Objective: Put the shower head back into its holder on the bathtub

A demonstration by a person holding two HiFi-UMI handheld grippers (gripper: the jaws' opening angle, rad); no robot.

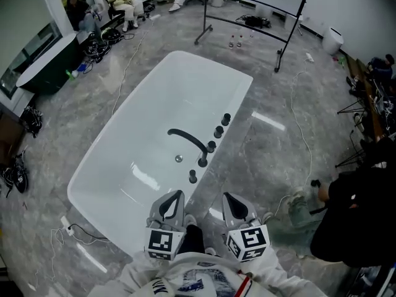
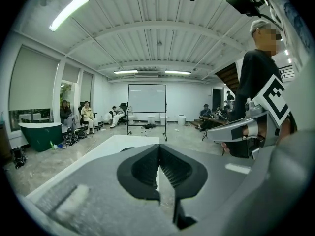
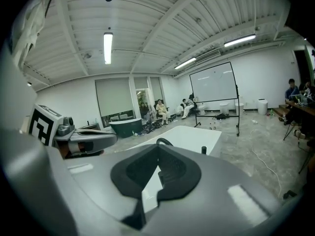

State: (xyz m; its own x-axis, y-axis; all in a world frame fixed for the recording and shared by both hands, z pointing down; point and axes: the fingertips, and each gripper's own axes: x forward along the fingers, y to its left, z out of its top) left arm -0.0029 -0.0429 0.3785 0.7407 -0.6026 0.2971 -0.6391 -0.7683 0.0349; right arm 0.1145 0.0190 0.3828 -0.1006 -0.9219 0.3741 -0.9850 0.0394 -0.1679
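Here we hold the left gripper and right gripper pressed together, empty, at the near end of the bathtub, whose rim-mounted shower head seemingly stands upright.

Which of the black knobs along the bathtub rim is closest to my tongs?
The knob at the row's near end, just beyond the left tongs; the other knobs sit farther along the bathtub.

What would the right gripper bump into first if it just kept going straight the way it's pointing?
The right gripper would most likely meet the bathtub at its near rim, by the black knobs, since it tilts slightly downward; depth is unclear.
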